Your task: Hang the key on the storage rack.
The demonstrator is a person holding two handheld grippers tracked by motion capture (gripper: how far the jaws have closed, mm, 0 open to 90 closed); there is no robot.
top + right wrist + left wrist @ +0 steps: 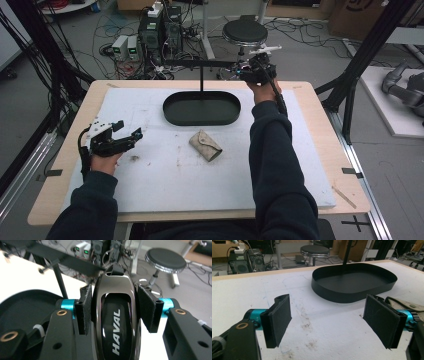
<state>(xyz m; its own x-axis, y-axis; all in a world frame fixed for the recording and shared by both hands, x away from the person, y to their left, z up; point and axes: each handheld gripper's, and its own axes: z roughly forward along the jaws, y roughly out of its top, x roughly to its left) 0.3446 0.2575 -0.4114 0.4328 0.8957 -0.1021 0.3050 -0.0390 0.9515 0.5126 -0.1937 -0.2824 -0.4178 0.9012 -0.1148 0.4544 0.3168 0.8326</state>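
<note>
Pinching a key fob (116, 322) lengthwise, right tool (116, 307) clamped, strap end away.

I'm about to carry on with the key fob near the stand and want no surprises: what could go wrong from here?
1. The right hand-held gripper clamps the glossy black HAVAL key fob only by its smooth, curved sides, so it might slip or twist out.
2. It is held high beside the black stand's horizontal bar, so a swing could knock the bar.
3. If dropped there, the fob may miss the black oval metal tray and go over the table's far edge.
</note>
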